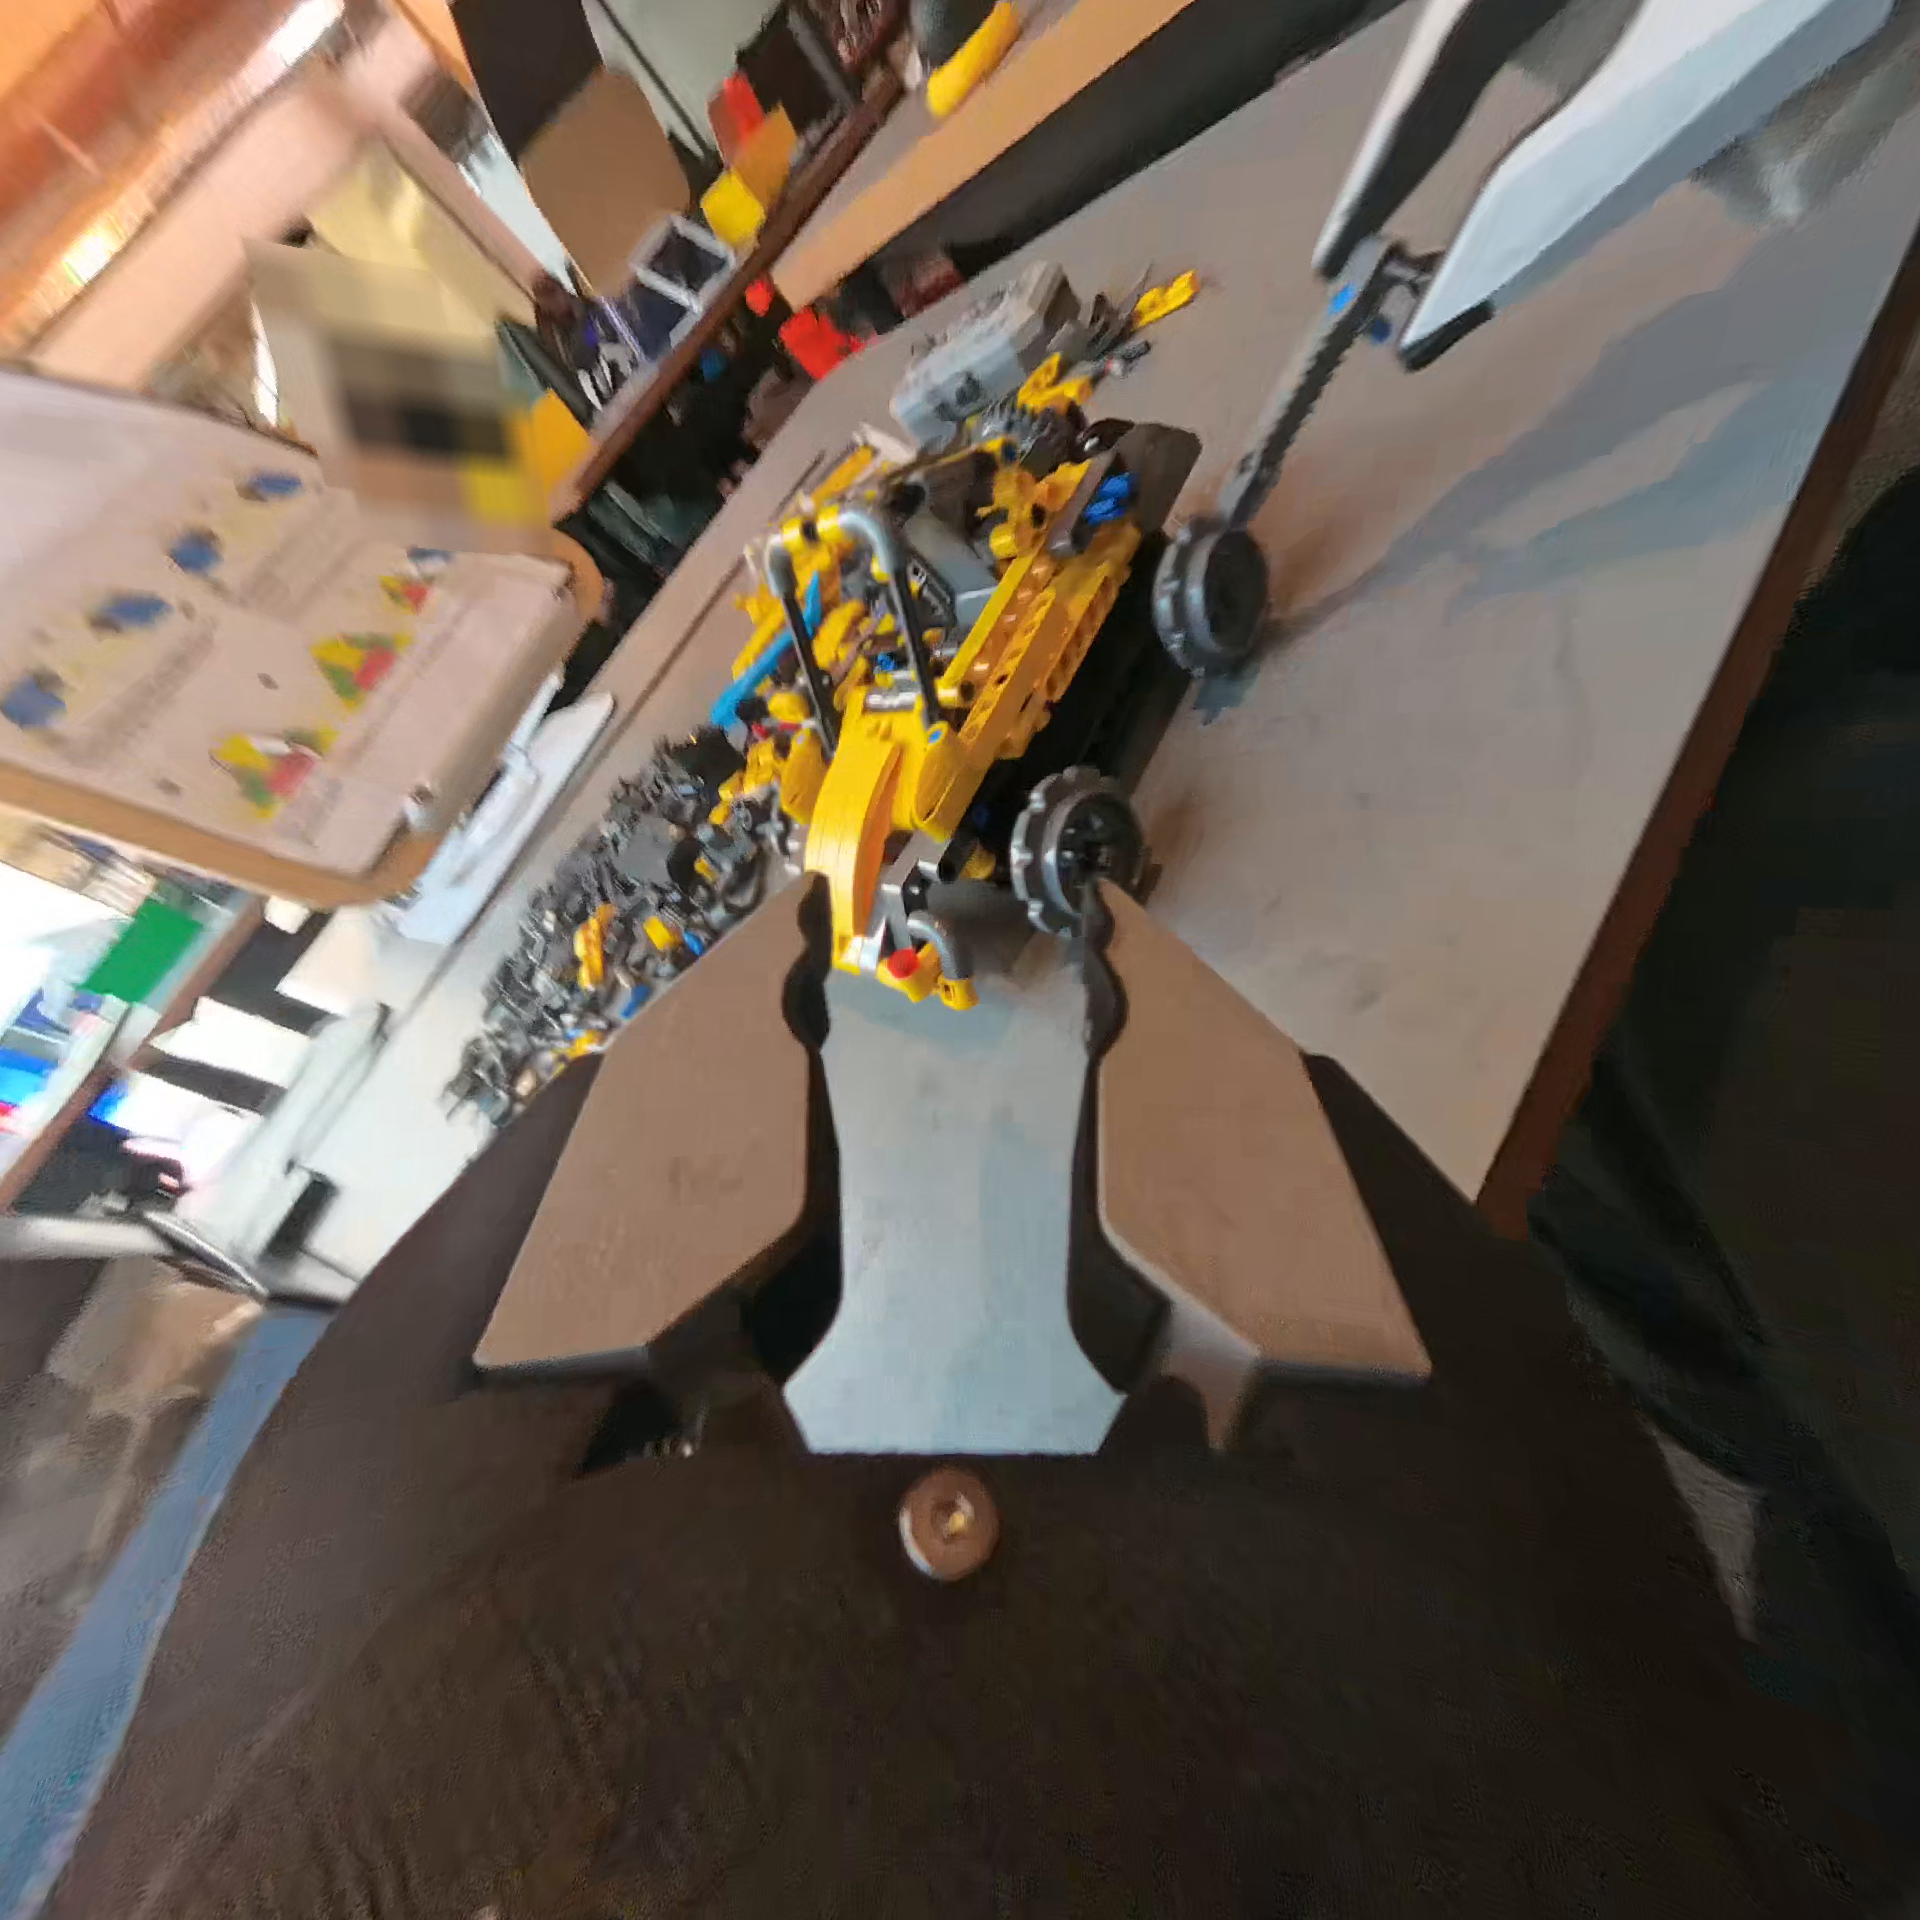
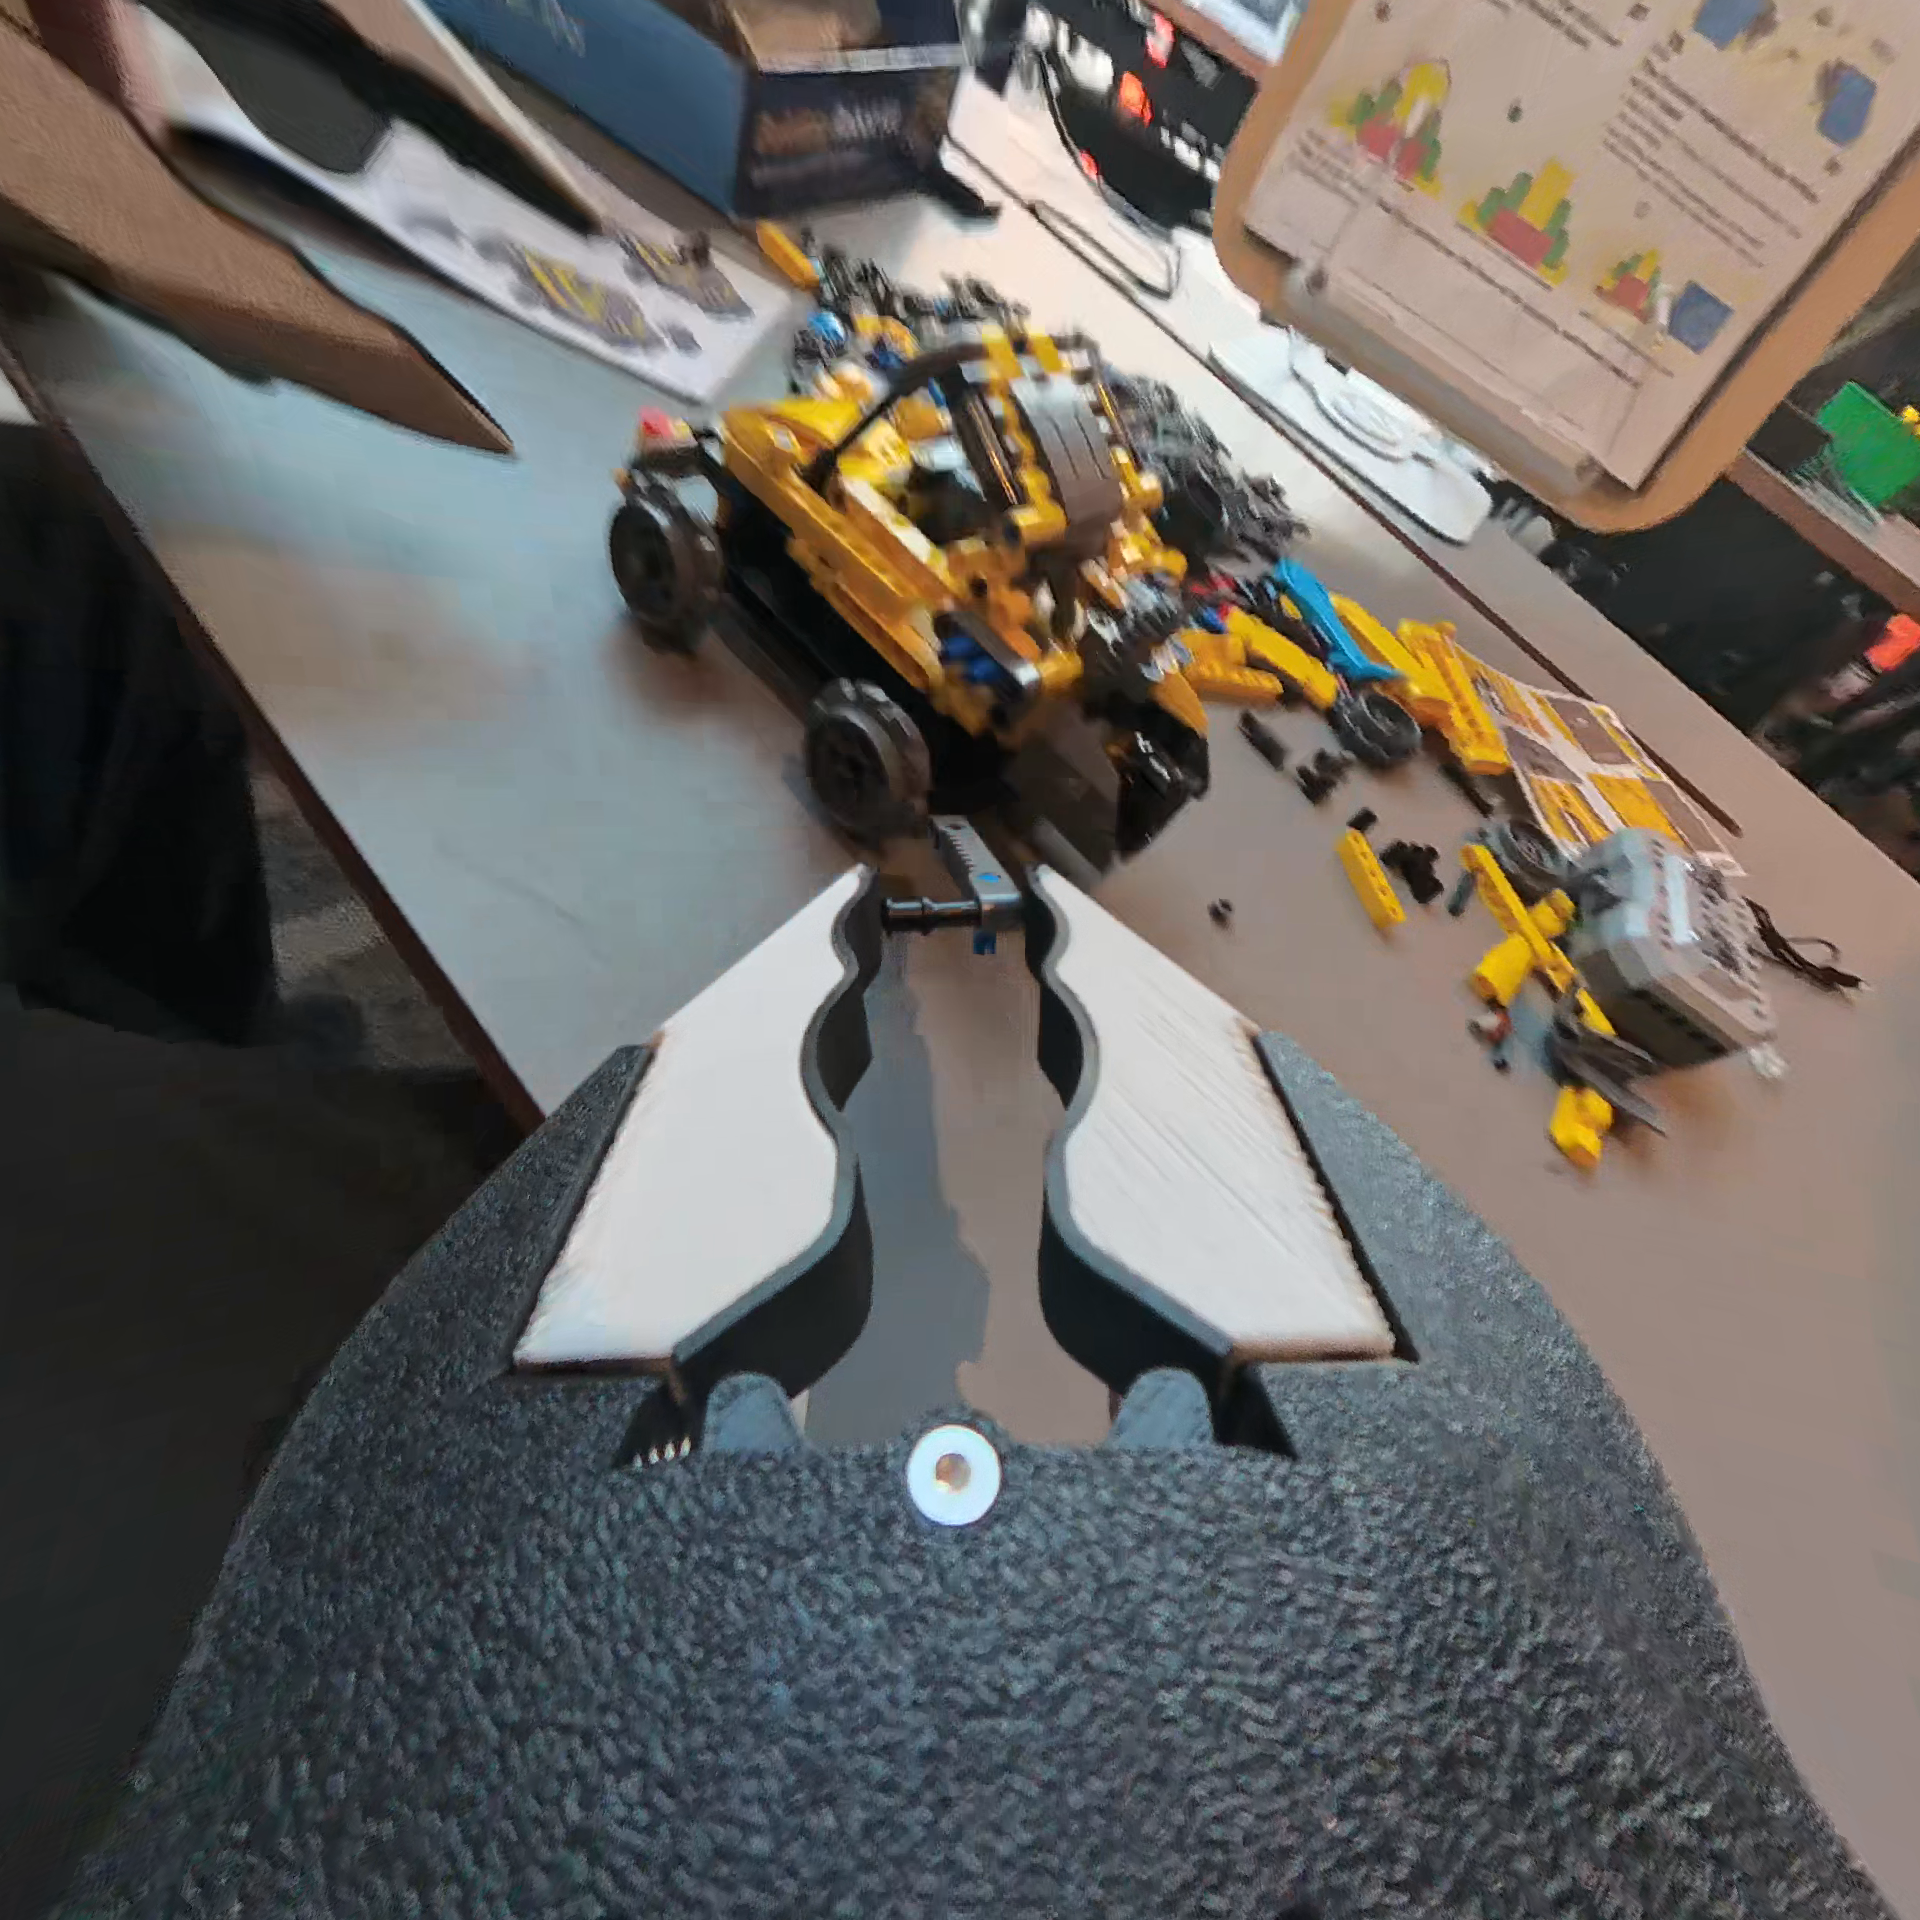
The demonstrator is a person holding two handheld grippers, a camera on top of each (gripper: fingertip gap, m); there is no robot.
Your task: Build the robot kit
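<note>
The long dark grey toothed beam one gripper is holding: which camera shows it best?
The left wrist view: the dark grey toothed beam shows along its whole length, from the right gripper down to a wheel of the yellow toy vehicle. The right wrist view shows only its foreshortened held end.

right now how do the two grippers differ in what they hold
The right gripper is shut on a long dark grey beam; the left gripper brackets the front of the yellow vehicle, grip unclear. The beam is thin and slanted; the vehicle is bulky, on its wheels. Both sit over the grey table.
</note>
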